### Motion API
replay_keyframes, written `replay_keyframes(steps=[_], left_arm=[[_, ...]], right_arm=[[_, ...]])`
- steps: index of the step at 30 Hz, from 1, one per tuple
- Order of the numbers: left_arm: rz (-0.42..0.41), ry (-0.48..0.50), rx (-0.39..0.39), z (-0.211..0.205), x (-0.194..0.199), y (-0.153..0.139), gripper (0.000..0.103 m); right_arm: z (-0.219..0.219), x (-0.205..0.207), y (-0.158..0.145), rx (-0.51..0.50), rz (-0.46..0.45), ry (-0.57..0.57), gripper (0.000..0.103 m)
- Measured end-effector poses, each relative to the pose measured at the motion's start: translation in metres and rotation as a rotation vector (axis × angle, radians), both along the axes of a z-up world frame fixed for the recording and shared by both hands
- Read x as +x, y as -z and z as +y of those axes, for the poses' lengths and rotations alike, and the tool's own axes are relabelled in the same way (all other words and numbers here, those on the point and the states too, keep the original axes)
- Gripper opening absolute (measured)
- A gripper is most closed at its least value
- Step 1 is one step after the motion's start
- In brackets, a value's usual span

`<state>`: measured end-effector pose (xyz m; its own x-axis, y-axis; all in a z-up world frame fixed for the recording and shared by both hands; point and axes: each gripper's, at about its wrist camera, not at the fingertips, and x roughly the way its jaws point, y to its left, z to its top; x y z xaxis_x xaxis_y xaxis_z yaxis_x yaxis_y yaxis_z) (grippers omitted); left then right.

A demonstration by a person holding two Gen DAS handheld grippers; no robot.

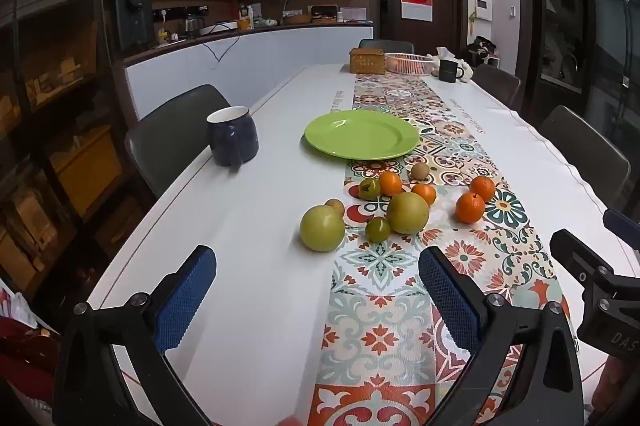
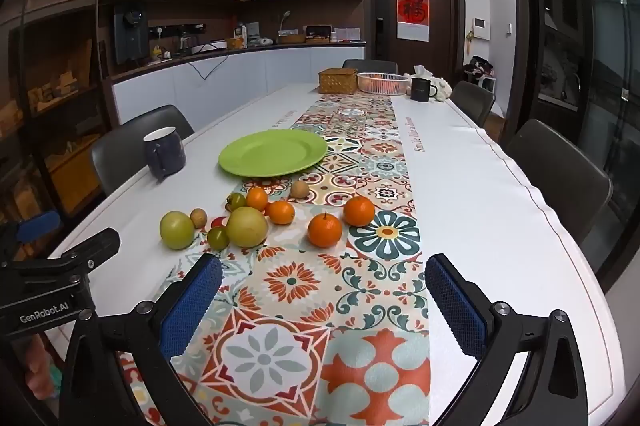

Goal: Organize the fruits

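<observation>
A cluster of fruit lies on the patterned table runner: two large green-yellow fruits, several oranges, small green ones and small brown ones. An empty green plate lies beyond them. In the right wrist view the same fruits and plate show. My left gripper is open and empty, short of the fruit. My right gripper is open and empty, also short of the fruit.
A dark blue mug stands left of the plate. A wicker box, a pink basket and a black mug stand at the far end. Chairs line both sides of the white table.
</observation>
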<state>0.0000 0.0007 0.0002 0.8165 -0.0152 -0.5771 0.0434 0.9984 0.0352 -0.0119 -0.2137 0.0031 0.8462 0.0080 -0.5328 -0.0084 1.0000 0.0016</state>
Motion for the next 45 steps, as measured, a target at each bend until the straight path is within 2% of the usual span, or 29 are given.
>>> replay_keyframes(steps=[45], left_arm=[[-0.011, -0.016, 0.003, 0.0041, -0.0039, -0.0042, 0.103]], right_arm=[[0.0016, -0.0007, -0.0004, -0.002, -0.008, -0.001, 0.102]])
